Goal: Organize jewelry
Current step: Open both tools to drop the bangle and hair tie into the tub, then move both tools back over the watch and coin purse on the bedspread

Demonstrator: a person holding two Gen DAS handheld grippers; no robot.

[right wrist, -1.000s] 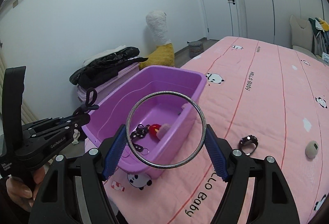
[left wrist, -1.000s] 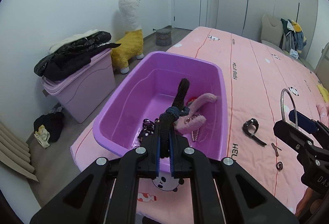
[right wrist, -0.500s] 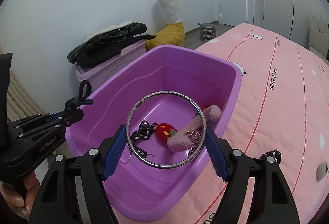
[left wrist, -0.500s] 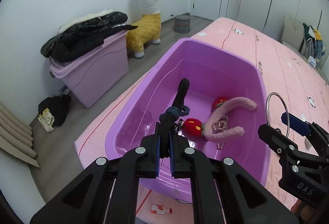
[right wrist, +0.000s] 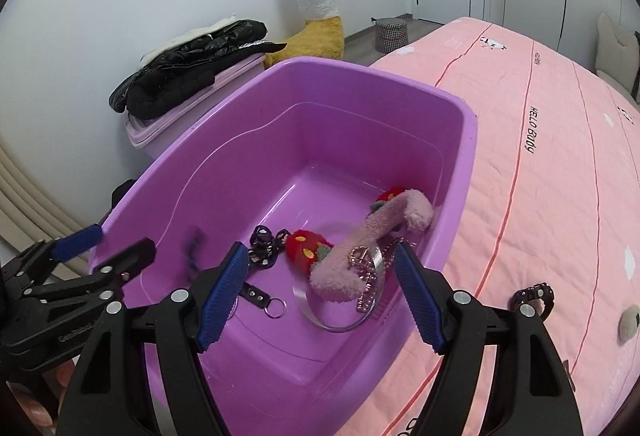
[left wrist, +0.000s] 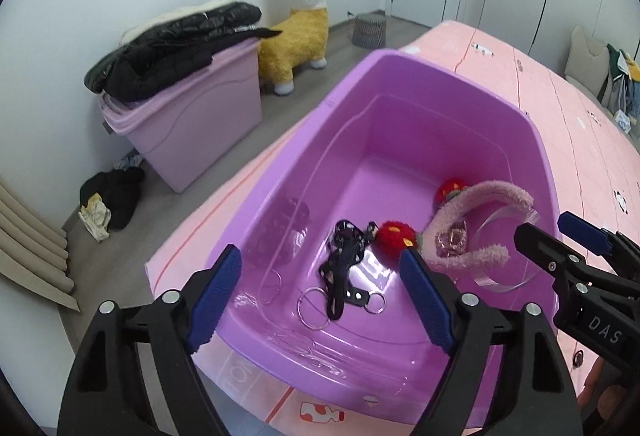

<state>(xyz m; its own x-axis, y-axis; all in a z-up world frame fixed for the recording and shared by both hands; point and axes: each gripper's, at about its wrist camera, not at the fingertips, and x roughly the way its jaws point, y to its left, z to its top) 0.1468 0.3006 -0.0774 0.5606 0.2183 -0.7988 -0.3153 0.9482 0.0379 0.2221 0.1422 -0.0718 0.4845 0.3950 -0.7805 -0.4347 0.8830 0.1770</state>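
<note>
Both your tools (left wrist: 320, 276) (right wrist: 320, 288) gape empty over the bin (right wrist: 468, 140), bangle (right wrist: 340, 320) already inside; a black piece (right wrist: 534, 298) right of the bin awaits you.

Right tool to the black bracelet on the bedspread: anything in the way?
Only the rim of the purple bin. The right tool hangs open over it; the black bracelet lies on the bedspread just past the bin's right wall, with nothing visible on the fabric between.
</note>
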